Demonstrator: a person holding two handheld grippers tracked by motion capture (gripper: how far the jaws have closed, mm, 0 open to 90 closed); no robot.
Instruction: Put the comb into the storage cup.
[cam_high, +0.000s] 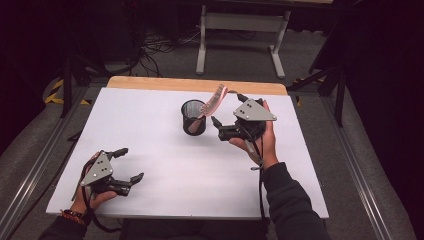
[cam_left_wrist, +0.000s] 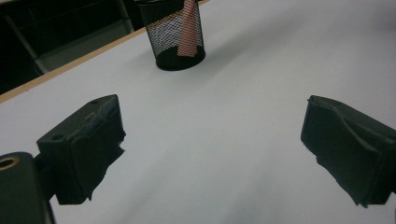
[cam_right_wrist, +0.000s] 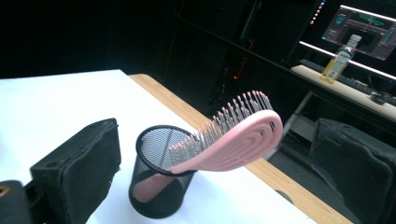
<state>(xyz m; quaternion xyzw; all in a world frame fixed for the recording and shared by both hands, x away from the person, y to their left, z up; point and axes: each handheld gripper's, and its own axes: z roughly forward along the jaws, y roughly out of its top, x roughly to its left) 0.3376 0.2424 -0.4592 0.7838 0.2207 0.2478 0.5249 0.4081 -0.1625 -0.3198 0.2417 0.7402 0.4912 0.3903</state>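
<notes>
A black mesh cup (cam_high: 193, 120) stands on the white board (cam_high: 150, 130) right of centre. A pink hairbrush (cam_high: 214, 100) sits in it handle down, its bristled head leaning out over the rim toward the right. My right gripper (cam_high: 228, 109) is open just right of the cup, with nothing between its jaws. From the right gripper view the hairbrush (cam_right_wrist: 233, 140) and cup (cam_right_wrist: 159, 186) lie close ahead of the right gripper (cam_right_wrist: 215, 163). My left gripper (cam_high: 129, 165) is open and empty near the board's front left. Far ahead of the left gripper (cam_left_wrist: 212, 140) stand the cup (cam_left_wrist: 163, 32) and the brush handle (cam_left_wrist: 188, 28).
The board lies on a wooden table whose edge (cam_high: 195, 84) shows at the back. A white desk frame (cam_high: 240, 30) stands on the floor beyond. A monitor (cam_right_wrist: 364, 21) and a bottle (cam_right_wrist: 338, 63) sit on a far desk.
</notes>
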